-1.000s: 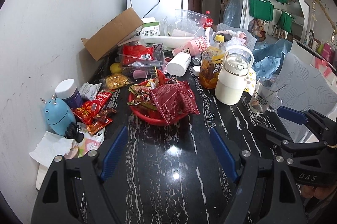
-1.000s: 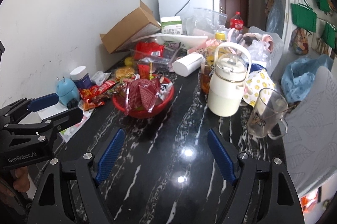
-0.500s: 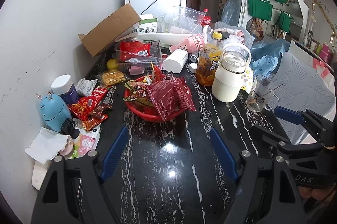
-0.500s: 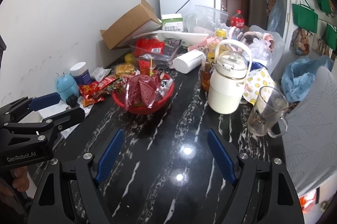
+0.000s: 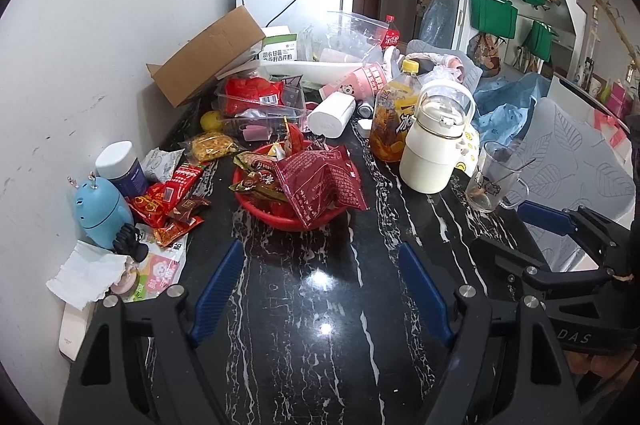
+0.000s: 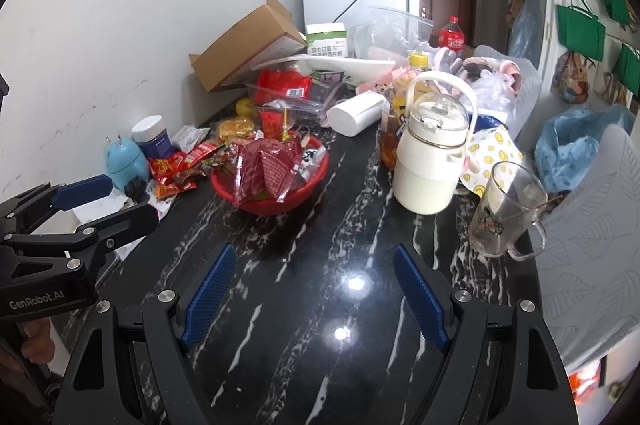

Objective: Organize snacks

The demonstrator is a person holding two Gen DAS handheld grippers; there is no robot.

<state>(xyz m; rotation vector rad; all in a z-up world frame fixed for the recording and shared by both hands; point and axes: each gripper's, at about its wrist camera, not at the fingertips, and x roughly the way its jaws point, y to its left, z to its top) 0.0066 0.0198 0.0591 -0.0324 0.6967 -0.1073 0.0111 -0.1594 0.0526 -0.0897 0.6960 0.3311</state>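
Grippers (image 5: 320, 261) nearer red bowl (image 5: 288, 221)

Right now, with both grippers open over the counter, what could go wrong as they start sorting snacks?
The dark red packet overhangs the red bowl and could slide out if nudged. The glass mug stands near the counter edge, beside the right gripper; a sideways sweep may knock it off. The loose wrappers lie against the blue gadget, awkward for the left gripper.
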